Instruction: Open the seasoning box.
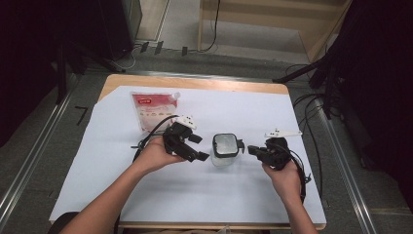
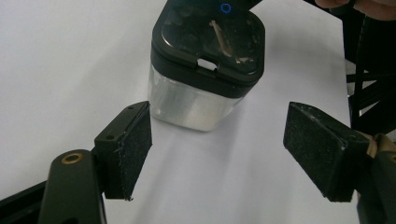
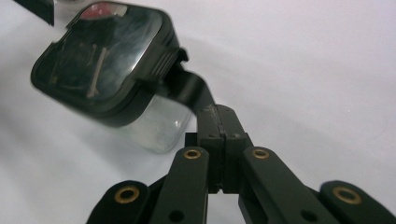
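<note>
In the middle of the white sheet point(image 1: 272, 195) that covers the table stands a small clear container point(image 1: 224, 150) with a dark square lid, between the two grippers. The right gripper point(image 3: 219, 122) has its jaws pressed together on a black tab point(image 3: 191, 91) that sticks out from the lid's edge, so it holds the container by that tab alone. The left gripper point(image 2: 219, 144) has its jaws spread wide, nothing between its pads point(image 2: 137, 140); the container sits just beyond them, untouched. A red-and-white pouch point(image 1: 152, 111) lies flat farther back on the sheet, well apart from the work.

The container looks like hard, see-through plastic with rounded corners and seems empty, so it is probably light and stiff, yet smooth enough to slide on the sheet or twist in a grip. A pull on the tab would likely drag or tip the whole thing unless the body is steadied. The best hold for the open gripper appears to be across the two flat clear walls below the lid, low down, with the pads square to the sides rather than on the rounded corners.
</note>
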### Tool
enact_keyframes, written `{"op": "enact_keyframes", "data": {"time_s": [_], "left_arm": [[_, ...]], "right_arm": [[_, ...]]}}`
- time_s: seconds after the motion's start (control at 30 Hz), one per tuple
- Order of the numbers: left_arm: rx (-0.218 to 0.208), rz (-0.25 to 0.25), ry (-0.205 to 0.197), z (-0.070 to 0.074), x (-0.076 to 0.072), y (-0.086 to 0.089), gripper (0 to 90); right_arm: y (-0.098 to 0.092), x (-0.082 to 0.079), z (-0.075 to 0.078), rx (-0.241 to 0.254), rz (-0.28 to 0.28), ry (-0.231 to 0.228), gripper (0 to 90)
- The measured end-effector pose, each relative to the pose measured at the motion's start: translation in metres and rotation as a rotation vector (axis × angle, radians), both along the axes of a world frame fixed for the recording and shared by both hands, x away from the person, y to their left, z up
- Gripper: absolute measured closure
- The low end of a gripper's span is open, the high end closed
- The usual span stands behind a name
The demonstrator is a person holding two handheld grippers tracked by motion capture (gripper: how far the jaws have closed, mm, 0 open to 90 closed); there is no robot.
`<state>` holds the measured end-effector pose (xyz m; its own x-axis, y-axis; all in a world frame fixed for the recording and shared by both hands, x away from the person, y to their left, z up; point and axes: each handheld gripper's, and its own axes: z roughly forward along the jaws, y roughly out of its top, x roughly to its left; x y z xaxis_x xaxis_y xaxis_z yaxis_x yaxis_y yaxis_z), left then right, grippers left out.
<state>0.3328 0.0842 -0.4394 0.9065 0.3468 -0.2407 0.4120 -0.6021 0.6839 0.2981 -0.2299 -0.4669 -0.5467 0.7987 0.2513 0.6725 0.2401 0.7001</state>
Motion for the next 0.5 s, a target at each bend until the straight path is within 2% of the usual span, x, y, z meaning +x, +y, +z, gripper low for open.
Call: {"op": "enact_keyframes", "data": {"time_s": [0.1, 0.23, 0.33, 0.4, 0.5], "left_arm": [[-0.008, -0.009, -0.026, 0.001, 0.003, -0.006, 23.1], [-0.018, -0.009, -0.022, -0.001, 0.01, -0.009, 19.7], [0.012, -0.028, -0.056, -0.002, 0.012, -0.014, 19.8], [0.015, -0.034, -0.066, -0.003, 0.013, -0.018, 19.3], [-0.001, -0.051, -0.059, -0.006, 0.016, -0.022, 17.9]], "right_arm": [[0.002, 0.006, -0.001, 0.003, 0.003, 0.011, 90.0], [0.008, 0.016, 0.0, -0.005, 0.012, 0.011, 90.0], [0.009, 0.021, -0.001, 0.001, 0.017, 0.018, 90.0], [0.01, 0.022, -0.003, -0.007, 0.023, 0.024, 90.0], [0.01, 0.023, -0.006, -0.022, 0.023, 0.033, 90.0]]}}
